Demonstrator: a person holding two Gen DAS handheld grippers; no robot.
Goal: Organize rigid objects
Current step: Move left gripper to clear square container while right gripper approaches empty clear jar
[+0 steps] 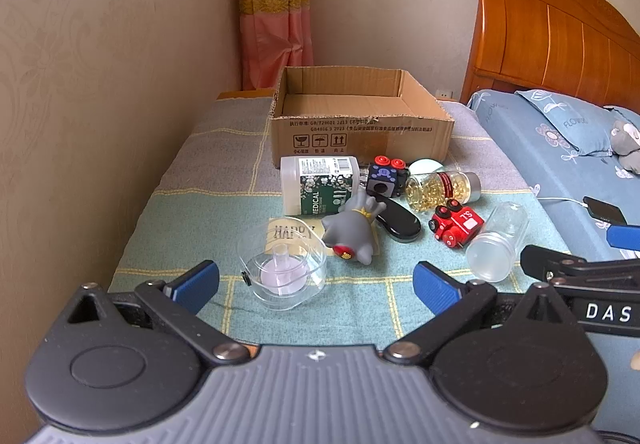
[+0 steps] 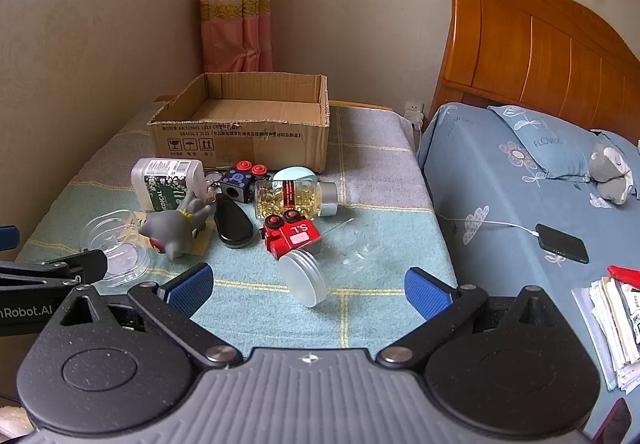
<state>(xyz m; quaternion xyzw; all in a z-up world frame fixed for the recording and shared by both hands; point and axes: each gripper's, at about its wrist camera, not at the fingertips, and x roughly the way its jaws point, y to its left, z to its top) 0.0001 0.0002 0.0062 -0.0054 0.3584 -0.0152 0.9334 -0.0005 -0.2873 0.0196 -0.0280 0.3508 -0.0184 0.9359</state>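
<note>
An open cardboard box (image 1: 362, 136) (image 2: 240, 140) stands at the back of a checked cloth. In front of it lie a white bottle with a green label (image 1: 316, 184) (image 2: 168, 182), a dark cube with red knobs (image 1: 386, 176) (image 2: 240, 182), a jar of yellow capsules (image 1: 440, 186) (image 2: 296, 196), a red toy train (image 1: 456, 224) (image 2: 292, 236), a grey animal figure (image 1: 352, 228) (image 2: 176, 228), a black oval case (image 1: 400, 222) (image 2: 234, 224), a clear lidded tub (image 1: 282, 268) (image 2: 116, 248) and a clear jar on its side (image 1: 496, 244) (image 2: 320, 272). My left gripper (image 1: 316, 284) is open before the tub. My right gripper (image 2: 308, 290) is open around the clear jar's lid.
A beige wall runs along the left of the cloth. To the right is a bed with a blue flowered sheet (image 2: 500, 196), a plush toy (image 2: 610, 172), a phone on a cable (image 2: 562, 242) and a wooden headboard (image 2: 540, 44). Papers (image 2: 612, 324) lie at the far right.
</note>
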